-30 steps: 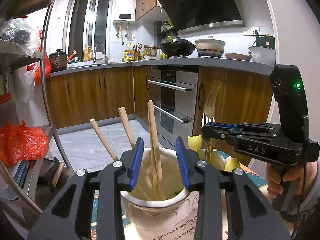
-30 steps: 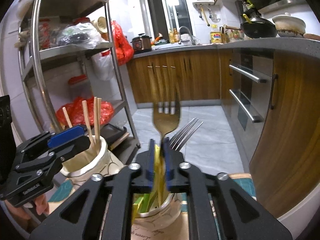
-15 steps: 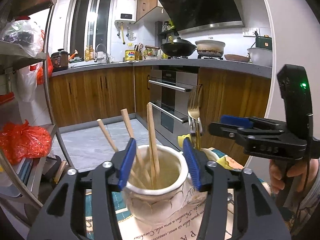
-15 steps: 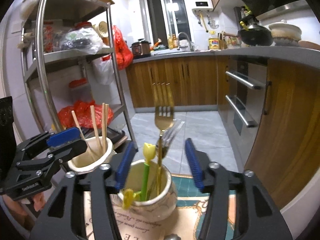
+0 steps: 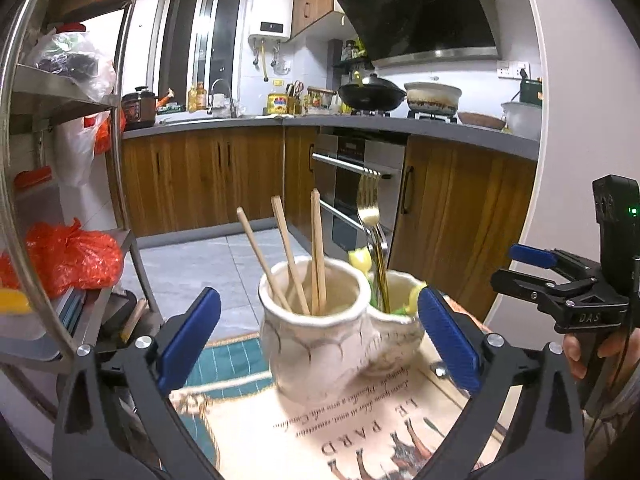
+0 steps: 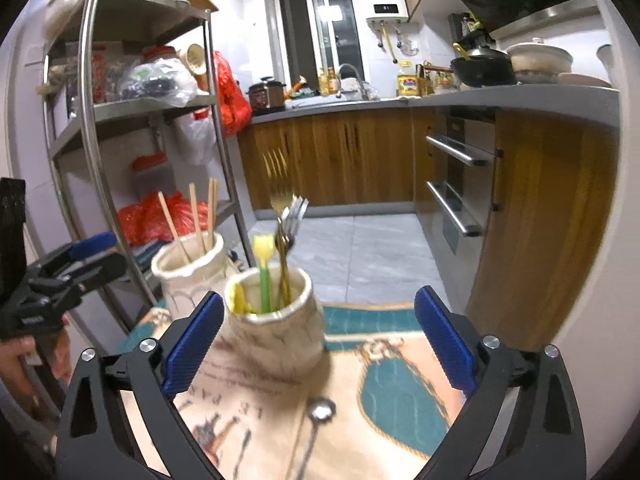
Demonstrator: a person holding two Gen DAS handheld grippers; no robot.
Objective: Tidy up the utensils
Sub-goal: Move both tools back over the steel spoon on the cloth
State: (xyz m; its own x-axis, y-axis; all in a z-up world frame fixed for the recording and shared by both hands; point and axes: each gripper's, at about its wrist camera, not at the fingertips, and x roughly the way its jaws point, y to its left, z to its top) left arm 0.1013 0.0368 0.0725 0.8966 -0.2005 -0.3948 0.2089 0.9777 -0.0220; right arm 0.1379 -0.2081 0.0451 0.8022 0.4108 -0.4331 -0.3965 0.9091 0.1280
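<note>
Two cream ceramic pots stand side by side on a printed mat (image 5: 360,432). The chopstick pot (image 5: 320,332) holds several wooden chopsticks (image 5: 318,252). The fork pot (image 6: 276,328) holds a gold fork (image 6: 280,220), a silver fork (image 6: 298,210) and yellow-green picks (image 6: 264,264). A small metal spoon (image 6: 320,412) lies on the mat in front of the fork pot. My left gripper (image 5: 320,340) is open and empty, wide around the chopstick pot. My right gripper (image 6: 316,332) is open and empty, behind the fork pot.
A steel shelf rack (image 6: 92,128) with bags and jars stands to the left of the table. Wooden kitchen cabinets (image 5: 200,180), an oven (image 5: 356,196) and a stove with a wok (image 5: 370,94) line the far side. Tiled floor (image 6: 368,252) lies beyond the table edge.
The right gripper, shut on the gold fork a second ago, has opened and left it standing in the fork pot. Both grippers have opened wider and drawn back from the pots.
</note>
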